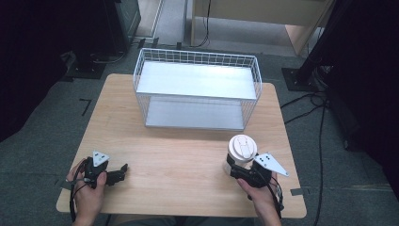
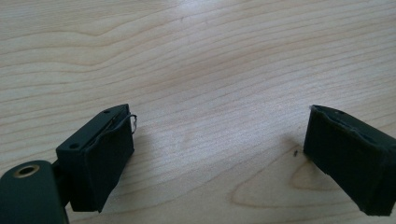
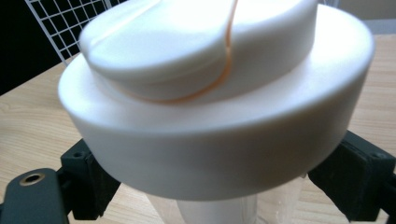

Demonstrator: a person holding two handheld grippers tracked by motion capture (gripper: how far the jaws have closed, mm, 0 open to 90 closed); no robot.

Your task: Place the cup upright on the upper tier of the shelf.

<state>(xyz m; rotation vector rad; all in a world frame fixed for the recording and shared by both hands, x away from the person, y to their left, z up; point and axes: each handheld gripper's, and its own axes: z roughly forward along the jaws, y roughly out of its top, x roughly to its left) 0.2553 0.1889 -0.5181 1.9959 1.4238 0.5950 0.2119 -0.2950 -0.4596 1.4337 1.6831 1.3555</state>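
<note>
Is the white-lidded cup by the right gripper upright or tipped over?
Upright. The cup stands on the table with its lid facing up, the right gripper at its body below the lid.

a light wooden table point(image 1: 188, 155) with rounded corners stands on grey carpet floor point(image 1: 42, 141). small black tape marks point(image 1: 85, 104) lie on the carpet to the table's left. at far left, dark equipment on a black base point(image 1: 87, 69) sits in deep shadow. at far right, a black stand foot point(image 1: 301, 77) rests on the floor, with black cables point(image 1: 310, 106) trailing beside it. beyond the table's far edge stands pale wooden furniture point(image 1: 263, 14). soft light from above leaves a sheen on the tabletop; both side edges of the room are dark.
</note>
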